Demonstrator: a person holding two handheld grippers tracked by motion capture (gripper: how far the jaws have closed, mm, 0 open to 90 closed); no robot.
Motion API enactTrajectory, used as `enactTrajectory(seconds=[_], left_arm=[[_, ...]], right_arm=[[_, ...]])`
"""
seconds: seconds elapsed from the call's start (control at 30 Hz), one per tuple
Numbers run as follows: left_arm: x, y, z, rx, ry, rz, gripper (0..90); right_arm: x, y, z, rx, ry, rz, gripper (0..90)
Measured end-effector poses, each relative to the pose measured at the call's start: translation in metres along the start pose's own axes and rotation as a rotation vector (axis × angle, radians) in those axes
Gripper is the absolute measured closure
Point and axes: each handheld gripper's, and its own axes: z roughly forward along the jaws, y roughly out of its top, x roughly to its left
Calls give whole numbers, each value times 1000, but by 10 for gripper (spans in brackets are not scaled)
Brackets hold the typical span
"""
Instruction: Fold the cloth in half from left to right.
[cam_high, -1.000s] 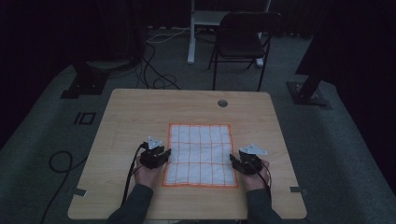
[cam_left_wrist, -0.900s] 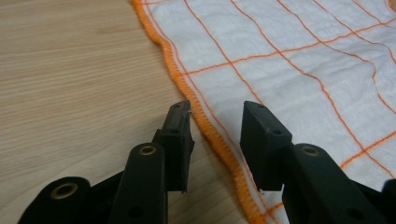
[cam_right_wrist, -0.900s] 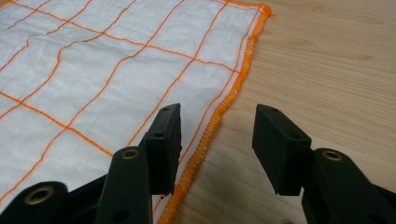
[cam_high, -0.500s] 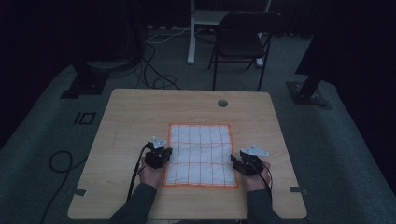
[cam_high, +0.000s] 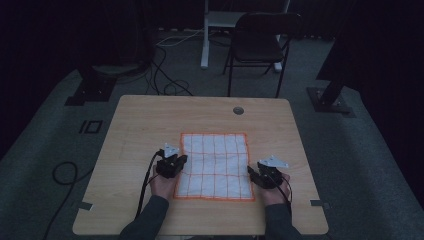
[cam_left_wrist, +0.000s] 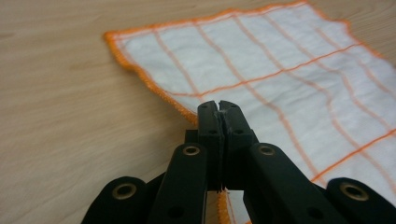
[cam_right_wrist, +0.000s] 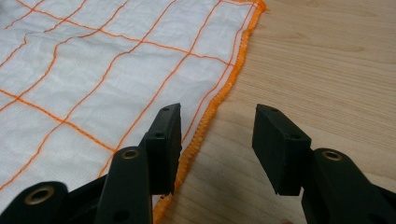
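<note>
A white cloth (cam_high: 215, 165) with an orange grid and orange hem lies flat on the wooden table (cam_high: 145, 125). My left gripper (cam_high: 180, 161) is at the cloth's left edge. In the left gripper view its jaws have just been closing and now stand shut (cam_left_wrist: 219, 105) on the orange hem of the cloth (cam_left_wrist: 280, 70). My right gripper (cam_high: 252, 172) sits at the cloth's right edge. It is open (cam_right_wrist: 217, 126), one jaw over the cloth (cam_right_wrist: 93, 70), the other over bare wood, with the hem between them.
A round grommet hole (cam_high: 238, 110) sits near the table's far edge. Beyond the table stand a dark folding chair (cam_high: 260, 42), a white post and cables (cam_high: 167, 87) on the grey floor. Black stand feet (cam_high: 92, 90) flank the table.
My left gripper has slid a little right onto the cloth's left edge and its jaws have shut on the hem. The right gripper has held still and open.
</note>
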Motion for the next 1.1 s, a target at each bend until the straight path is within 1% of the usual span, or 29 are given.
enactTrajectory(seconds=[0.17, 0.2, 0.23, 0.3, 0.43, 0.53, 0.6, 0.73, 0.8, 1.1], left_arm=[[-9, 9, 1, -14, -28, 23, 896], [-9, 9, 1, -14, -28, 23, 896], [-13, 12, 2, -18, -43, 30, 896], [-16, 15, 2, -20, -63, 35, 896], [-22, 21, 4, -23, -87, 44, 896], [-26, 25, 4, -21, -101, 58, 896], [-28, 27, 5, -26, -116, 52, 896], [-34, 33, 5, -31, -131, 62, 896], [-36, 36, 6, -27, -149, 65, 896], [-48, 45, 9, -29, -171, 76, 896]], right_arm=[[-1, 0, 0, -1, 0, 2, 518], [-1, 0, 0, -1, 0, 2, 518], [-1, -1, 0, -2, 0, 2, 518], [-2, -1, 0, 0, -1, 3, 520], [-3, -2, -1, -2, -3, 4, 520], [-3, -2, -1, 0, -2, 4, 521], [-2, -2, -1, 0, -2, 2, 520], [-3, -2, -1, -1, -3, 5, 520], [-3, -2, -1, -1, -4, 5, 520], [-4, -2, -2, -3, -3, 8, 520]])
